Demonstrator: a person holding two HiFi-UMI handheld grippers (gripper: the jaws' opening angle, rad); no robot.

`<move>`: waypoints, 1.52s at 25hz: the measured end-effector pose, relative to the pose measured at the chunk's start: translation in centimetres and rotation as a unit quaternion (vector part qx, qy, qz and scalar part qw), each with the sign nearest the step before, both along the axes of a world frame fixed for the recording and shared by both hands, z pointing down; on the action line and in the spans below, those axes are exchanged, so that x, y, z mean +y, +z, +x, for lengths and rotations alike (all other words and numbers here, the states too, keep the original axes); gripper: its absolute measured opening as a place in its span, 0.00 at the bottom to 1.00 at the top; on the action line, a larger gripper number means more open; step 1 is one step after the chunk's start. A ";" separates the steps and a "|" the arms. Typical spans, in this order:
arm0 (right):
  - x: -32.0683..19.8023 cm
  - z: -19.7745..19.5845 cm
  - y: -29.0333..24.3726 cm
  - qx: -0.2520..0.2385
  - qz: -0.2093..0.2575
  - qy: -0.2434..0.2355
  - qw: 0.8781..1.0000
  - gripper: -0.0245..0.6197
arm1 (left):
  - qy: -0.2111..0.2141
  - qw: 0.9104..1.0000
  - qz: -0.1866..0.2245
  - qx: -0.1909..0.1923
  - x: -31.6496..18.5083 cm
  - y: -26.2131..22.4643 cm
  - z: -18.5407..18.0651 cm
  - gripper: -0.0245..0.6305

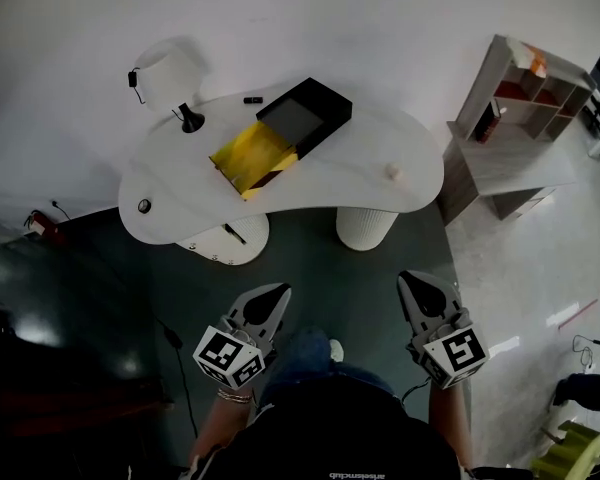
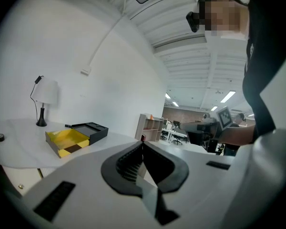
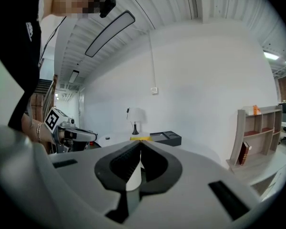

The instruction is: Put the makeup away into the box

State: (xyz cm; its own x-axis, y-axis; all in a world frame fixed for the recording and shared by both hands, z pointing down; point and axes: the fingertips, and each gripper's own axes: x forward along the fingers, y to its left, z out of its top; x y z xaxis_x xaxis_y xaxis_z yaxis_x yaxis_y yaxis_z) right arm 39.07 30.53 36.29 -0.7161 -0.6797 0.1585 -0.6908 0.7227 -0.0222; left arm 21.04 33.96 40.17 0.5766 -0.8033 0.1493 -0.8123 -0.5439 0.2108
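- Surface [image 1: 380, 148]: white, smooth, kidney-shaped top on a ribbed white round pedestal [image 1: 365, 228]. It lies ahead of both tools, well apart from them.
- Betw. tools and surface: only dark green floor [image 1: 100, 288]. A white round disc [image 1: 225, 240] sits under the surface's near edge, ahead of the left tool.
- Box [image 1: 252, 156]: rectangular, open, glossy yellow inside, mid-surface. It is ahead of the left tool and ahead-left of the right tool. Matte black tray part [image 1: 305, 116] touches its far end.
- Beyond the box, to its left: lamp [image 1: 170, 73], white shade, black stem and base.
- Small pale item [image 1: 392, 172] on the surface's right lobe, ahead of the right tool. Small dark round item [image 1: 144, 206] at the left end. Can't tell what either is.
- Wooden shelf unit [image 1: 510, 118] ahead-right of the right tool, off the surface.
- Left tool [image 1: 268, 303]: jaws pressed together, nothing betw. them. Held low by the body, about level, tips toward the surface.
- Right tool [image 1: 425, 293]: same, jaws together, empty, roughly parallel to the left one.
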 end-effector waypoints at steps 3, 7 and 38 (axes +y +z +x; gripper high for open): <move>-0.8 1.0 0.3 0.002 -0.009 0.004 1.000 0.07 | 0.009 1.000 -0.003 -0.003 -1.1 -0.2 1.2 0.07; -3.1 1.8 1.0 0.006 -0.014 0.018 1.000 0.07 | 0.020 1.000 -0.002 -0.007 -3.5 -0.1 1.7 0.07; -22.7 0.8 2.0 0.118 -0.048 0.219 0.967 0.07 | 0.147 0.989 -0.018 0.008 -22.2 0.8 -2.6 0.07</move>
State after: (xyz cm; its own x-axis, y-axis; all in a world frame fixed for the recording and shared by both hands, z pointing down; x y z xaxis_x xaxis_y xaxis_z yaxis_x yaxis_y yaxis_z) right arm 39.90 7.81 38.31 -0.2983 -0.8840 0.3601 -0.9247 0.3611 0.1206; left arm 18.48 11.76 40.98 0.7871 -0.5944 0.1648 -0.6164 -0.7481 0.2458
